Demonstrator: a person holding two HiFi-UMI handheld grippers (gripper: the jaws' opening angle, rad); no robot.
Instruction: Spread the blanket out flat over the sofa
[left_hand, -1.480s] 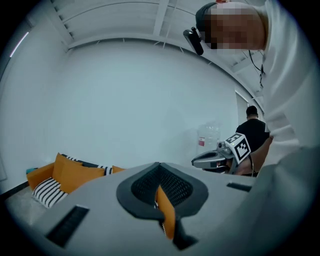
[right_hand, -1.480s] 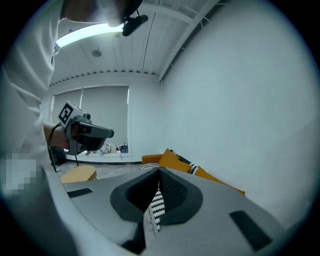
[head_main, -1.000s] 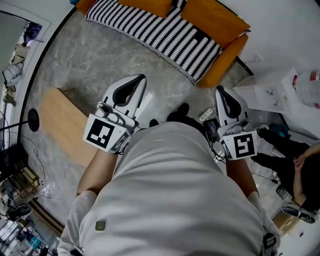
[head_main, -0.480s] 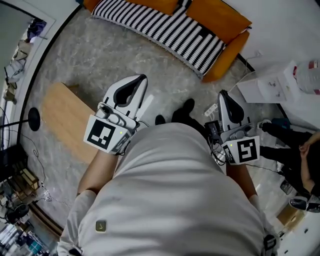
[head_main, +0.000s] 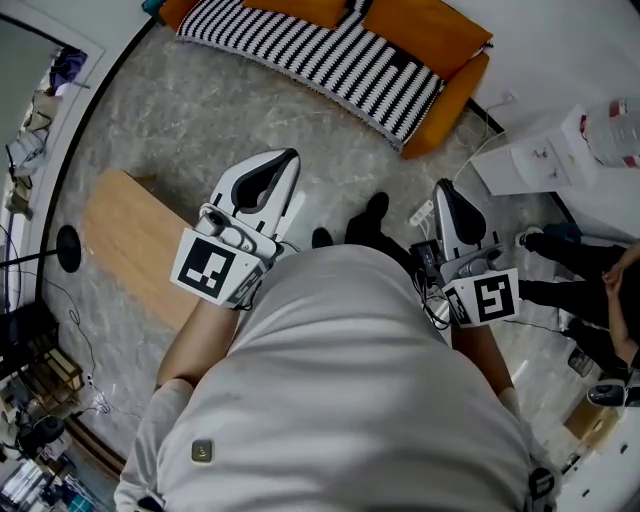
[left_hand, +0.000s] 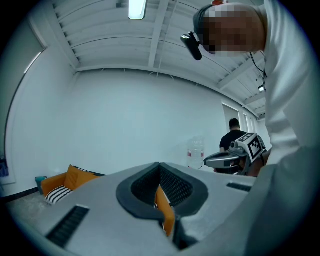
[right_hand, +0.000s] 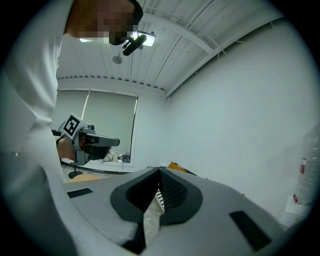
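In the head view, both forearms were bent at the elbow and held close to the person's white shirt (head_main: 350, 400), one on each side of the body. The left gripper (head_main: 284, 160) pointed to about 1 o'clock and the right gripper (head_main: 443, 187) to about 12 o'clock, each marker cube nearest the body. Both were above the grey floor (head_main: 200, 110) and well apart from the sofa (head_main: 430, 35), which stood at 12 to 1 o'clock. The striped blanket (head_main: 320, 65) lay along the sofa's seat and front edge. A wooden table (head_main: 130, 245) was at 9 o'clock, and a seated person (head_main: 600, 290) at 3 o'clock.

In the left gripper view, the left gripper (left_hand: 160, 165) was tipped upward toward the wall. Its jaws were closed tip to tip with nothing between them. The sofa (left_hand: 75, 177) and blanket (left_hand: 56, 194) showed at 8 o'clock, and the right gripper (left_hand: 232, 159) at 3 o'clock.

In the right gripper view, the right gripper (right_hand: 160, 171) was also raised, its jaws closed and empty. The left gripper (right_hand: 92, 141) showed at 9 o'clock.
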